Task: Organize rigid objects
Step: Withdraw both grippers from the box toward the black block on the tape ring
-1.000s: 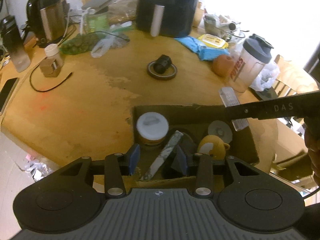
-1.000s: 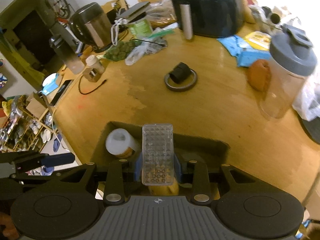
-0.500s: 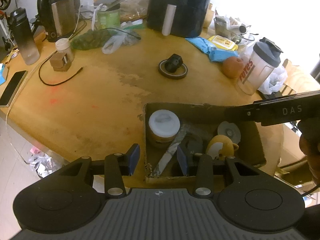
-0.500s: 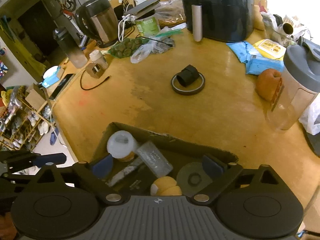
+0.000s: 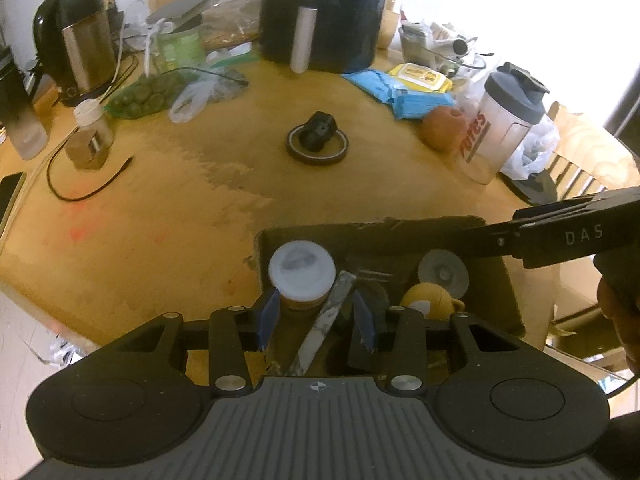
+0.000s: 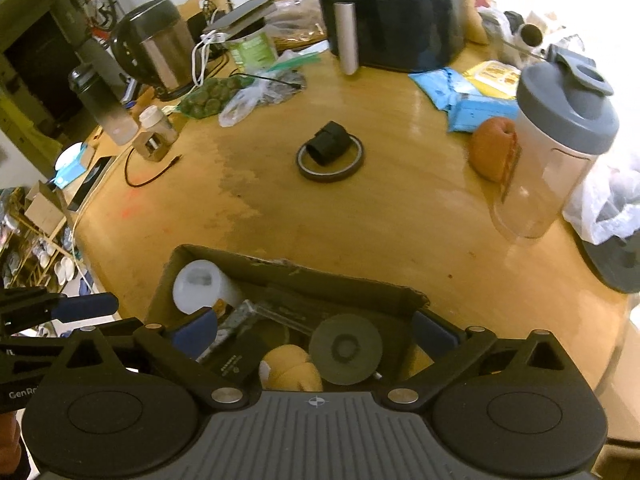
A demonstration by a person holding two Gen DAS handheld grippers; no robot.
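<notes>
Cardboard box (image 6: 352,278) holding white-lidded jar (image 6: 202,286), clear plastic case (image 6: 280,314), grey disc (image 6: 346,348), right gripper (image 6: 316,330) jaws just spread wide, empty, left gripper (image 5: 316,316) part-open, gripping nothing

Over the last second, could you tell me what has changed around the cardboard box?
The right claw has just been opening and let go of the clear plastic case, which dropped from between its pads into the cardboard box; nothing is between them now. The left claw stayed part open and empty over the box. The jar, yellow toy and tape roll did not move.
</notes>
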